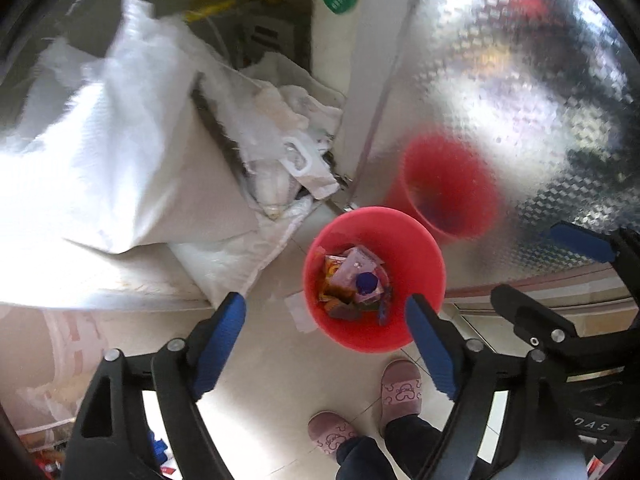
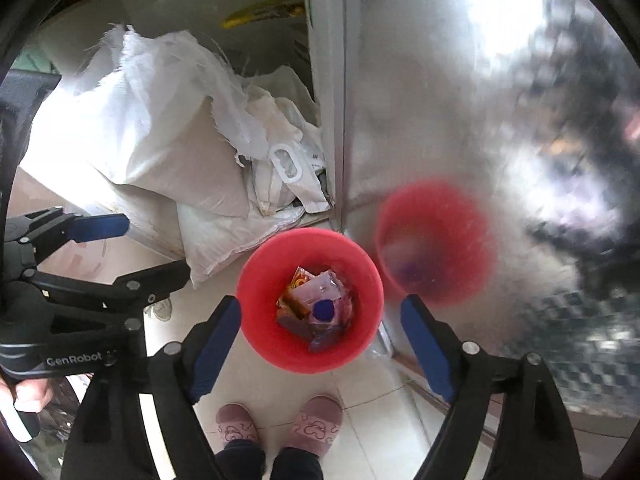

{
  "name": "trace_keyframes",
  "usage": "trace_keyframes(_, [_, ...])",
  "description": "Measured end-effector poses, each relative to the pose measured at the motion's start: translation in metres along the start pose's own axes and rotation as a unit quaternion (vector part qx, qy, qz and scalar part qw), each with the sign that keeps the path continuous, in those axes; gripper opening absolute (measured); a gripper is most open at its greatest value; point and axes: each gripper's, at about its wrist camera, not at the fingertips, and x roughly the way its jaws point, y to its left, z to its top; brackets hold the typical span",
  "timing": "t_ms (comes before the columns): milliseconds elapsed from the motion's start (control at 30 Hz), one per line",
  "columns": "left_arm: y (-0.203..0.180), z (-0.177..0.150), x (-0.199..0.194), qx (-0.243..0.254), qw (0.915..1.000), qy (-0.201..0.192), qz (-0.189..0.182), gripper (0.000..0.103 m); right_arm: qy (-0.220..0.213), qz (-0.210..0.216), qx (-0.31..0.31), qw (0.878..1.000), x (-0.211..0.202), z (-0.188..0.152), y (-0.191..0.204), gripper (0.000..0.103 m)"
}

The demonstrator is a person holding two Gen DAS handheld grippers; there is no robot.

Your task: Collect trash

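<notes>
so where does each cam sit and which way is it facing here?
Left wrist: on the left tongs, aimed down at the red bin; shows its own blue pads, the right tongs, both slippers.
Right wrist: on the right tongs, aimed down over the bin; shows the left tongs, a hand, slippers.
Shared: bin, white sacks, shiny door.

White woven sacks [image 1: 120,168] heaped left of shiny metal door [image 1: 500,92]; pink slippers [image 2: 276,426] on tiled floor [image 2: 368,420].
</notes>
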Motion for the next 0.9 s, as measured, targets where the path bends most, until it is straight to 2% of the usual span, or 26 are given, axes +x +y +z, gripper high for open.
trace_keyframes(167, [0.006, -0.009, -0.05, -0.026, 0.9994, -0.011, 0.019, 0.084, -0.003, -0.024, -0.018, 1.0, -0.039, 0.006, 0.01, 0.085])
trace_keyframes(300, [0.013, -0.017, -0.097, -0.049, 0.9984, -0.013, 0.025, 0.087, -0.02, -0.056, -0.027, 0.998, -0.084, 0.008, 0.022, 0.094])
trace_keyframes(433, [0.016, -0.023, -0.152, -0.067, 0.997, -0.031, 0.022, 0.088, -0.022, -0.067, -0.028, 0.997, -0.136, 0.014, 0.034, 0.094])
trace_keyframes(667, [0.018, -0.037, -0.271, -0.067, 0.9927, -0.095, 0.032, 0.089, -0.087, -0.12, 0.002, 0.989, -0.25, 0.005, 0.059, 0.101])
trace_keyframes(900, [0.015, -0.062, -0.364, -0.046, 0.9881, -0.145, 0.019, 0.094, -0.156, -0.162, 0.043, 0.974, -0.347, -0.029, 0.077, 0.102])
